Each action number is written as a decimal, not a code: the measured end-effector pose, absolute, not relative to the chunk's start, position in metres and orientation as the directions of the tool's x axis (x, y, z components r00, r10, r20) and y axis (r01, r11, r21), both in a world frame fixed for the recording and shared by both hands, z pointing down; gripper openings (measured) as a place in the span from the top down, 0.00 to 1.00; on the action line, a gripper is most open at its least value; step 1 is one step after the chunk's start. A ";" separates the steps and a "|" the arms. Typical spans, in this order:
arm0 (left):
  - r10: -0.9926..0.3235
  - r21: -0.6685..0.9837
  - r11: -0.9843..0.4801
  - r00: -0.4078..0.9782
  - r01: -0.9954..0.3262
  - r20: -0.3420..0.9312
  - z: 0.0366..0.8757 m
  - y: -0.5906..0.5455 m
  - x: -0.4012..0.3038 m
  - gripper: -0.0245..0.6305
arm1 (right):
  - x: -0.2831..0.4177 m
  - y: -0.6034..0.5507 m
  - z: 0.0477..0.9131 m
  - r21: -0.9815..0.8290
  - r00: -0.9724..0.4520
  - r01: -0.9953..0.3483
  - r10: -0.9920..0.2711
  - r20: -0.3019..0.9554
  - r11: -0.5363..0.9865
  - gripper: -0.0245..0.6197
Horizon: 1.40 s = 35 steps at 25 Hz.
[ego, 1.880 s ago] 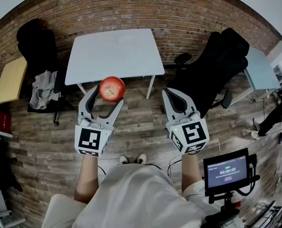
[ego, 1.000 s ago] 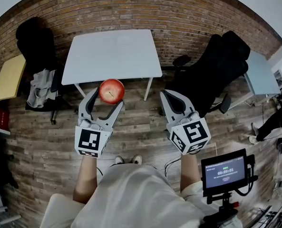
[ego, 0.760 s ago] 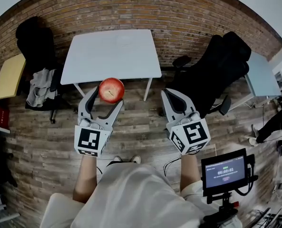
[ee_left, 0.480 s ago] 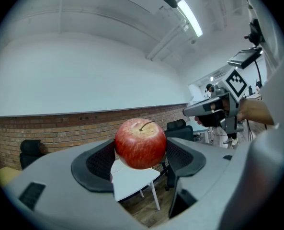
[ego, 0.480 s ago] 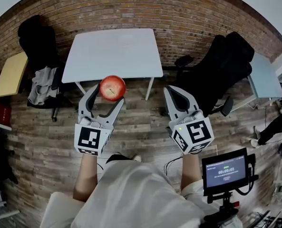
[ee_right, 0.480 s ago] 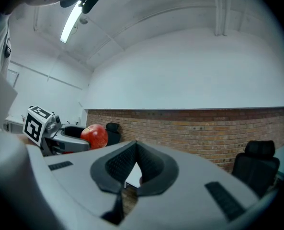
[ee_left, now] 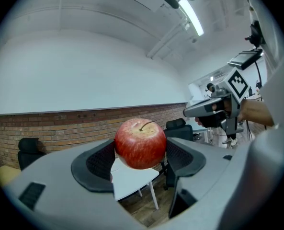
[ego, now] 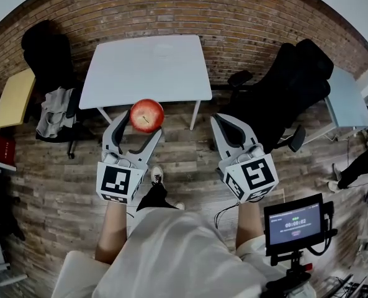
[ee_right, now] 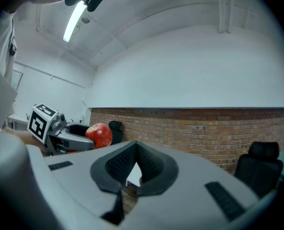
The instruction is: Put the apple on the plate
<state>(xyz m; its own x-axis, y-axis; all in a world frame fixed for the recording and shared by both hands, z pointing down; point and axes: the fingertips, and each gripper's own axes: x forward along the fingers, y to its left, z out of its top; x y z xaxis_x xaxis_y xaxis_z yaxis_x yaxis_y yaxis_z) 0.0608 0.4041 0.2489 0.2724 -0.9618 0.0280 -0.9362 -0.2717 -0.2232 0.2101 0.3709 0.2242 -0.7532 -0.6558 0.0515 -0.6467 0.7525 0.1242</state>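
Brick wall (ego: 233, 11) | left gripper (ee_left: 141, 153) clamps apple (ee_left: 140, 143) | right gripper (ee_right: 134, 146) jaws together

Brick wall (ego: 233, 17); wood-plank floor (ego: 53, 185); white table (ego: 146, 73); black office chair (ego: 289, 92); ceiling strip light (ee_left: 192, 16)

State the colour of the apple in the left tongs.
The apple is red, clearest in the left gripper view.

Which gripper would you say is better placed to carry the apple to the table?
Left: the left gripper holds the apple in its jaws; the right gripper is shut and empty.
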 end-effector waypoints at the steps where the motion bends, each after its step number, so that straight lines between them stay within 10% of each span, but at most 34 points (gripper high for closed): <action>1: -0.962 -0.224 -0.271 0.272 -0.936 0.027 0.248 0.400 0.061 0.44 | 0.210 0.368 0.222 0.116 -0.756 -0.645 -0.653 0.045 0.755 0.96; 35: -0.953 -0.166 -0.304 0.298 -0.938 0.058 0.277 0.177 -0.041 0.44 | 0.107 0.142 0.251 0.045 -0.732 -0.669 -0.669 0.133 0.741 0.95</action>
